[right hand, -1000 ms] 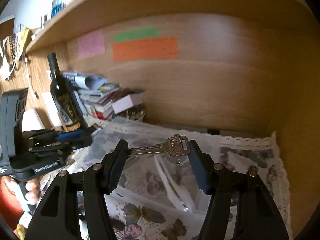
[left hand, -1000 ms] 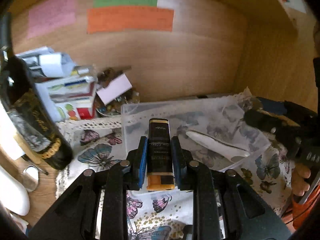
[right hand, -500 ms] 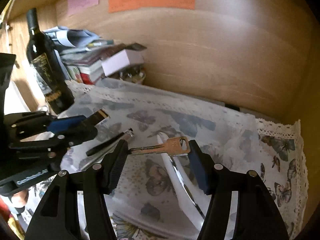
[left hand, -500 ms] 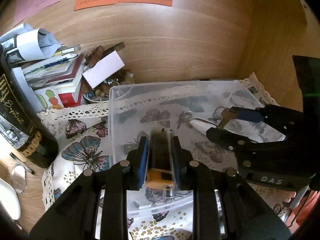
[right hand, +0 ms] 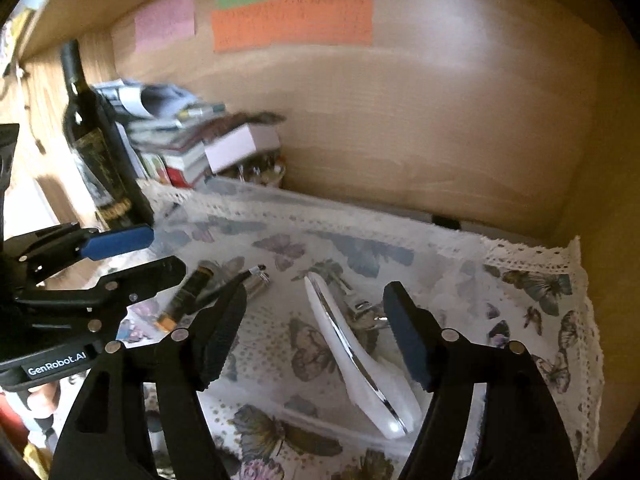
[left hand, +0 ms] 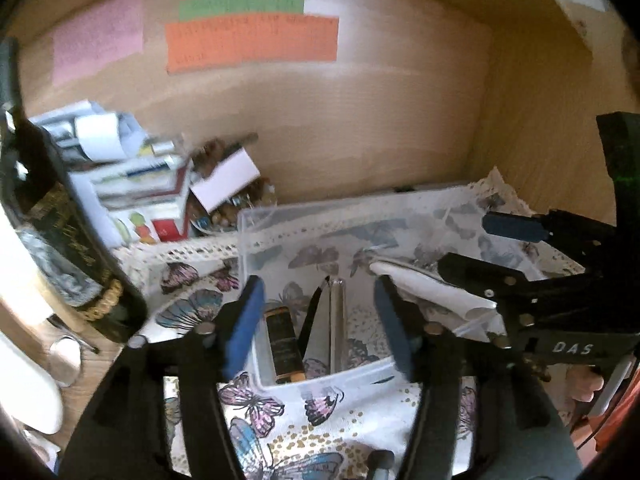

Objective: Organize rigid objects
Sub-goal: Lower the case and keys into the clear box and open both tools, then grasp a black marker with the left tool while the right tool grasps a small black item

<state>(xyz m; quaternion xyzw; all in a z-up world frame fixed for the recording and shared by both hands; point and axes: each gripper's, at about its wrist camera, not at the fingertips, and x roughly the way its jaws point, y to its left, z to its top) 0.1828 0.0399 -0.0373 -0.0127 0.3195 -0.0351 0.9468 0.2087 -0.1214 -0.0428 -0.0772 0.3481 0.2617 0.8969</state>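
A clear plastic box (left hand: 256, 224) stands on the butterfly cloth. In it lie a dark battery with an orange end (left hand: 285, 344), a black and silver pen (left hand: 336, 320) and a white shoehorn-like piece (left hand: 424, 286). My left gripper (left hand: 320, 324) is open and empty just above the battery. In the right wrist view my right gripper (right hand: 316, 332) is open over the white piece (right hand: 356, 356), and a key (right hand: 366, 312) lies in the box beside it. The battery (right hand: 184, 300), the pen (right hand: 252, 274) and the left gripper (right hand: 136, 254) show at the left.
A dark wine bottle (left hand: 60, 232) stands left of the box, with a stack of books and papers (left hand: 132, 192) and a bowl of small items (left hand: 236, 204) behind. Wooden walls close the back and right. Coloured notes (left hand: 252, 40) hang on the back wall.
My left gripper opened and the battery now lies in the box. My right gripper opened and the key dropped into the box beside the white piece. Both grippers have lifted back a little.
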